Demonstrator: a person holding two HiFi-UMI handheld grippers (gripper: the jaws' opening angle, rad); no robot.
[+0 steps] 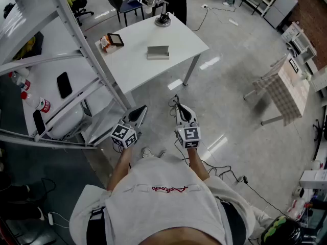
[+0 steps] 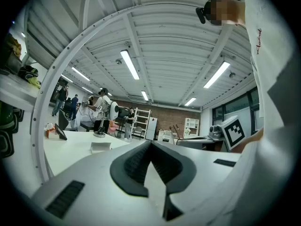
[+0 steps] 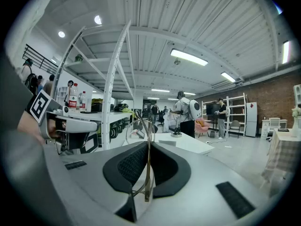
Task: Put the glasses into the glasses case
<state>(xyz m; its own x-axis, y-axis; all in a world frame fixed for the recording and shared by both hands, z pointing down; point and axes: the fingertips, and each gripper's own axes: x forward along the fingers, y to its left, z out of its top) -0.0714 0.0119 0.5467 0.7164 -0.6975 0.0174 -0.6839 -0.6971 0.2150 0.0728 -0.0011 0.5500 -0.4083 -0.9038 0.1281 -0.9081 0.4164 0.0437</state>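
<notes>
The glasses (image 3: 139,132), thin wire frames with clear lenses, are pinched between the pads of my right gripper (image 3: 148,147), which is shut on them. In the head view that right gripper (image 1: 178,106) is held level in front of the person, with the glasses (image 1: 176,101) sticking out of its tip. The grey glasses case (image 1: 158,52) lies in the middle of the white table (image 1: 189,45), well ahead of both grippers. My left gripper (image 1: 139,111) is beside the right one, shut with nothing between its pads (image 2: 136,161). The case (image 2: 100,146) shows small on the table in the left gripper view.
A white metal shelf rack (image 1: 76,40) stands close on the left, holding a phone (image 1: 64,84) and bottles (image 1: 37,102). On the table are a small orange box (image 1: 108,43) and a round black stand (image 1: 163,19). A checked-cloth table (image 1: 286,88) is at the right. People stand at the back.
</notes>
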